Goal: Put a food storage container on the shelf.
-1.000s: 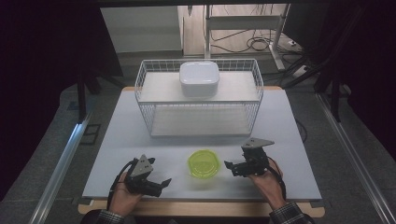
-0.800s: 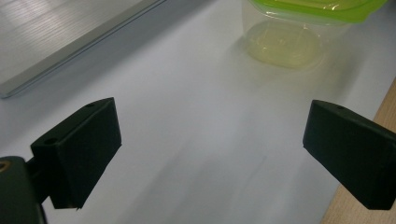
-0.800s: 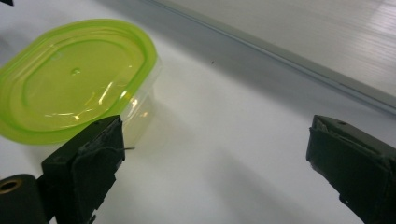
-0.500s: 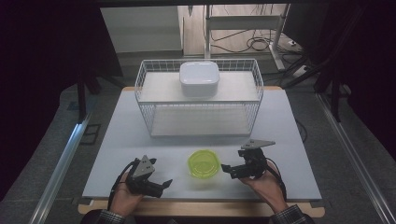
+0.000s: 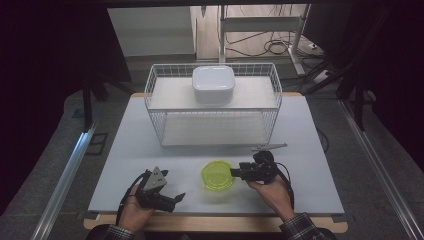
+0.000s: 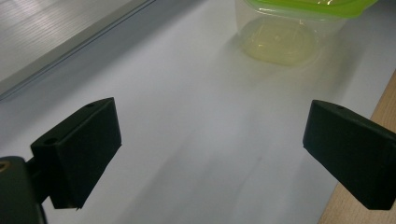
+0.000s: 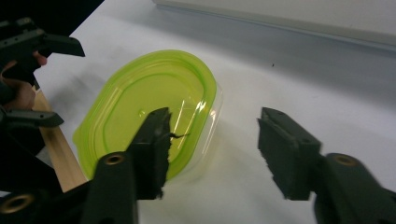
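A clear tub with a lime-green lid [image 5: 218,176] sits near the table's front edge, between my two grippers. My right gripper [image 5: 234,173] stands open at the tub's right rim. In the right gripper view its left jaw hangs over the lid [image 7: 140,109] and its right jaw is over bare table, so the gripper [image 7: 212,128] straddles the tub's near wall. My left gripper [image 5: 176,198] lies open on the table to the tub's left, holding nothing. The left gripper view has the tub [image 6: 289,32] ahead of the open gripper [image 6: 210,149].
A white wire rack [image 5: 215,107] stands at the back of the table, with a white lidded box [image 5: 213,84] on its upper shelf. The white table top [image 5: 320,150] ends in a wooden front edge [image 5: 215,222] just behind both hands.
My right gripper has moved left and down, up to the tub's right rim. The left gripper has shifted slightly and stays open.
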The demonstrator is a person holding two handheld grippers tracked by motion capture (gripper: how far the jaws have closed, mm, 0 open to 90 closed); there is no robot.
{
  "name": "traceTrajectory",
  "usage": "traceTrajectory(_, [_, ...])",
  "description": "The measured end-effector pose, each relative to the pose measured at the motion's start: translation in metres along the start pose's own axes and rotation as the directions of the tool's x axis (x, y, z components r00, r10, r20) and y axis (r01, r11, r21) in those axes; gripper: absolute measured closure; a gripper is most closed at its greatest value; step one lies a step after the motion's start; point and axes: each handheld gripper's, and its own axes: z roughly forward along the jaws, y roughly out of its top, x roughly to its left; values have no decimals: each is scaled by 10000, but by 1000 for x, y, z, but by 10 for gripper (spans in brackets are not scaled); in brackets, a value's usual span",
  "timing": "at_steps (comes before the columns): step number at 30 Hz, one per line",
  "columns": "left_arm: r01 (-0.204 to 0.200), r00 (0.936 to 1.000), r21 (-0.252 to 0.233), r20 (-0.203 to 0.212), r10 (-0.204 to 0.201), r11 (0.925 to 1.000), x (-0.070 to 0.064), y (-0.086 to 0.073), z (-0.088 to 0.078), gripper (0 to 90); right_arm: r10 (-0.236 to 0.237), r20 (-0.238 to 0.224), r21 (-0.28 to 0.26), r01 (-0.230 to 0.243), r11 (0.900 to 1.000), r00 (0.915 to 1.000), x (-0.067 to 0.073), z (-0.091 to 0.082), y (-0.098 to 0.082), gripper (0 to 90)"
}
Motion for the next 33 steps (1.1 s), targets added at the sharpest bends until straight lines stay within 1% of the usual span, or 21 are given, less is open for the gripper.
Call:
traceTrajectory(2, [-11, 10000, 13, 4, 11, 10000, 0, 0, 0, 39, 326, -301, 103, -323, 9994, 9990, -2, 3, 2, 519])
traceTrajectory(4, [-33, 10000, 21, 9, 33, 10000, 0, 0, 0, 39, 574, -408, 215, -565, 9982, 9975, -3, 5, 3, 555])
traceTrajectory(6, [-47, 10000, 32, 20, 47, 10000, -1, 0, 1, 39, 900, -611, 325, -881, 9956, 9941, -6, 7, 3, 590])
traceTrajectory(9, [-78, 10000, 58, 14, 78, 10000, -1, 0, 1, 39, 1439, -974, 454, -1400, 9891, 9848, -10, 10, 3, 643])
traceTrajectory(11, [-97, 9999, 64, 24, 97, 9999, -2, 0, 1, 39, 1745, -1061, 568, -1692, 9839, 9789, -12, 12, 3, 684])
traceTrajectory(13, [-104, 9999, 73, 34, 104, 9999, -2, 0, 1, 39, 2017, -1361, 616, -1949, 9789, 9699, -14, 12, 3, 738])
traceTrajectory(15, [-120, 9999, 81, 37, 120, 9999, -2, 0, 2, 39, 2211, -1525, 682, -2130, 9747, 9633, -15, 13, 3, 783])
traceTrajectory(17, [-141, 9999, 85, 33, 141, 9999, -2, 1, 1, 39, 2432, -1840, 794, -2322, 9694, 9524, -15, 14, 4, 804])
traceTrajectory(19, [-144, 9999, 84, 29, 144, 9999, -2, 1, 1, 39, 2409, -1911, 793, -2296, 9700, 9516, -13, 15, 5, 810])
traceTrajectory(20, [-147, 9999, 85, 33, 146, 9999, -2, 1, 1, 39, 2438, -2002, 815, -2318, 9693, 9490, -13, 14, 6, 811])
traceTrajectory(22, [-155, 9999, 89, 33, 154, 9998, -2, 1, 1, 39, 2330, -1947, 805, -2213, 9719, 9528, -11, 14, 7, 813])
traceTrajectory(25, [-162, 9999, 90, 33, 162, 9998, -2, 1, 1, 39, 2309, -1924, 803, -2193, 9724, 9538, -11, 12, 8, 815])
traceTrajectory(31, [-140, 9999, 70, 2, 140, 9999, -2, 1, 1, 39, 2399, -2136, 532, -2339, 9708, 9470, -12, 6, 11, 816])
traceTrajectory(32, [-127, 9999, 55, -19, 127, 9999, -2, 1, 1, 39, 2375, -2150, 463, -2330, 9714, 9473, -12, 4, 12, 816])
traceTrajectory(33, [-120, 9999, 42, -30, 120, 9999, -2, 1, 1, 39, 2298, -2142, 352, -2276, 9731, 9494, -11, 3, 13, 815])
